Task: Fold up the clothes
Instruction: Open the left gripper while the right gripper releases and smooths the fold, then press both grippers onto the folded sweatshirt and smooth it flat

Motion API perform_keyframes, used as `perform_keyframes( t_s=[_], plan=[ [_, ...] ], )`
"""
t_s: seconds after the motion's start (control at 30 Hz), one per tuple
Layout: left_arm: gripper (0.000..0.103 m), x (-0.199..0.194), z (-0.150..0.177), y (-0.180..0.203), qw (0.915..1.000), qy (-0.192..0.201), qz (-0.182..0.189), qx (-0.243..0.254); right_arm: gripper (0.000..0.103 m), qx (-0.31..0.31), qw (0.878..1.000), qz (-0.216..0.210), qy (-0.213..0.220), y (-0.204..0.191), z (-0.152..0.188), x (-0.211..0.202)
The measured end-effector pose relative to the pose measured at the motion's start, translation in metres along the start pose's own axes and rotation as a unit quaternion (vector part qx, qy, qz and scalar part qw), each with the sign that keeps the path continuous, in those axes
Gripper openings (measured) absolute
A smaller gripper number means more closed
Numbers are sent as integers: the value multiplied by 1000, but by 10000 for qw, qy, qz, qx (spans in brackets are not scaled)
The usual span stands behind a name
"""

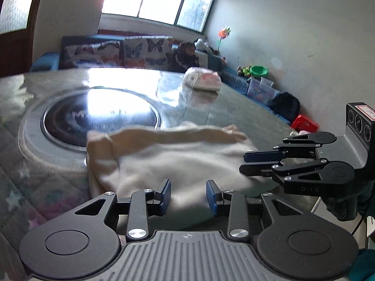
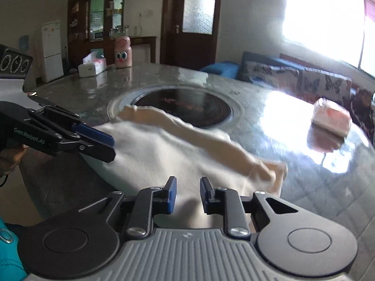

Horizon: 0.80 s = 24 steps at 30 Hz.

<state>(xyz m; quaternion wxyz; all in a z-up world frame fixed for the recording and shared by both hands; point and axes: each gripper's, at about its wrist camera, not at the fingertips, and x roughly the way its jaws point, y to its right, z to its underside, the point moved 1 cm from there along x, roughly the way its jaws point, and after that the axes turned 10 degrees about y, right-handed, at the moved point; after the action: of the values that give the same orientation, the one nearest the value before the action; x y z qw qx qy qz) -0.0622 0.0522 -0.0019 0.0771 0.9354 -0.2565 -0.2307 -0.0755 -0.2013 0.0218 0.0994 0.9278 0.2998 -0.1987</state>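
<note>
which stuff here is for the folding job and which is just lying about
For the job:
cream garment
folded clothes pile
left gripper
right gripper

Lying about:
tissue box
pink cartoon bottle
round inset plate

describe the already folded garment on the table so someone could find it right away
Start at the round marble table with the dark glass disc at its centre. Beyond the disc, toward the butterfly sofa, sits a small folded bundle, white with pink, unlike the spread cream garment.
</note>
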Motion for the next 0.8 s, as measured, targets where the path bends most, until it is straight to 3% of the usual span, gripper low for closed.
perform_keyframes(
  t_s=[0.27,0.57,0.8],
  plan=[
    [36,6,1,-26,9979,-11,-390,-525,27,7,9994,-336,-111,-12,5,18],
    [37,23,-24,-29,9980,132,-491,-377,32,310,9993,-220,-6,8,-2,17],
    [37,39,-29,-48,9960,-99,-716,-526,32,554,9983,-152,-130,25,-2,19]
  ],
)
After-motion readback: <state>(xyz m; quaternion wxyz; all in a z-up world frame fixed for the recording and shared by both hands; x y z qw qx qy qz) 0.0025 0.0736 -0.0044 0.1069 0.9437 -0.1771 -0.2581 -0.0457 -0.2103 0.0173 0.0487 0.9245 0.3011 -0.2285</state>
